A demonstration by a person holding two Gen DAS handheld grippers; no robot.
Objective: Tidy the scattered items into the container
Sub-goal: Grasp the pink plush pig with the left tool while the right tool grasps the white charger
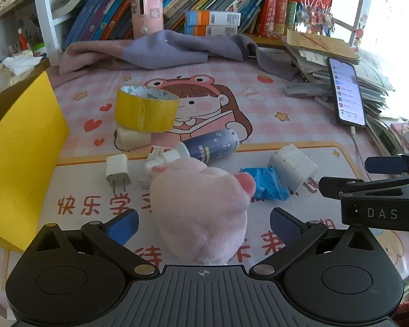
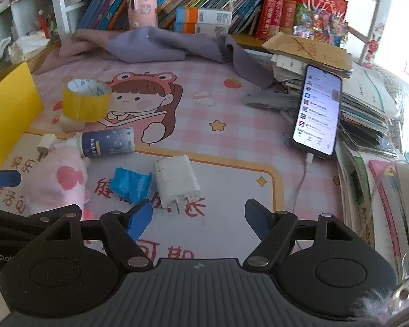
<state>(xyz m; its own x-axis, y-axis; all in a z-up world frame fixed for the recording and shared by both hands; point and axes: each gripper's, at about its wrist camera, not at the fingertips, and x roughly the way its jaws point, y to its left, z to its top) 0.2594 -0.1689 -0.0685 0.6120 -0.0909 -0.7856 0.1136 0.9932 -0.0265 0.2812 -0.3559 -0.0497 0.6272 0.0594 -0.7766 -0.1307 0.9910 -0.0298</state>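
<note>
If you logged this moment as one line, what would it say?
left tool: open, around pink plush | right tool: open, empty, near big charger | nothing in yellow box seen

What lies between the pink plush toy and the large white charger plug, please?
A crumpled blue plastic wrapper lies between the pink plush toy and the large white charger plug, touching the plug; the right wrist view shows this best.

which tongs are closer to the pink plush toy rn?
Left. The left tongs are open with the fluffy pink plush toy sitting between the fingers. The right tongs are open off to its right, in front of the large white charger.
</note>
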